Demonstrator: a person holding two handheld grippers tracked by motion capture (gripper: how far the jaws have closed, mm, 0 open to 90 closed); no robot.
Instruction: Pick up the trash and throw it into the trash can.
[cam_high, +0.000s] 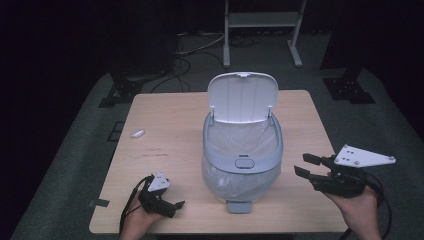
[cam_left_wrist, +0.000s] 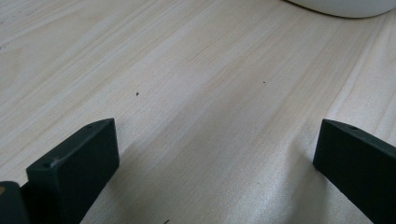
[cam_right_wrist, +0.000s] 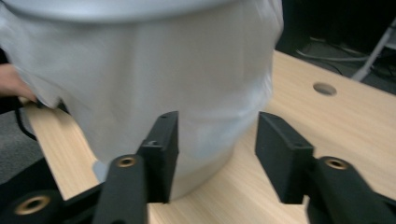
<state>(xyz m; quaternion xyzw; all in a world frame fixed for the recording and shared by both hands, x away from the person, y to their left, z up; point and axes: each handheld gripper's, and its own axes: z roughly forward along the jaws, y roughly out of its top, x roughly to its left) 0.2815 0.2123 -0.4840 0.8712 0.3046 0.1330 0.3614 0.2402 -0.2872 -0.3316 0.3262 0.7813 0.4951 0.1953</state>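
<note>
The table (cam_high: 165, 125) is pale wood with a fine straight grain. The pedal bin (cam_high: 242, 150) is light grey, its open lid (cam_high: 242, 97) white inside, its bag (cam_high: 225, 175) translucent white. Both grippers' jaws are black.

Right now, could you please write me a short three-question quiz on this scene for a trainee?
1. True or false: the lid of the white bin stands open.
2. Which gripper has the bin close in front of its jaws? A) the left gripper B) the right gripper
3. What small item lies on the table far to the left of the bin?

Key:
1. True; the lid is tipped up at the back and the liner bag shows inside.
2. B; the right gripper view shows the bin wall just beyond its open jaws, while the left gripper, also open, looks along bare wood.
3. A small white object, too small to identify.
</note>
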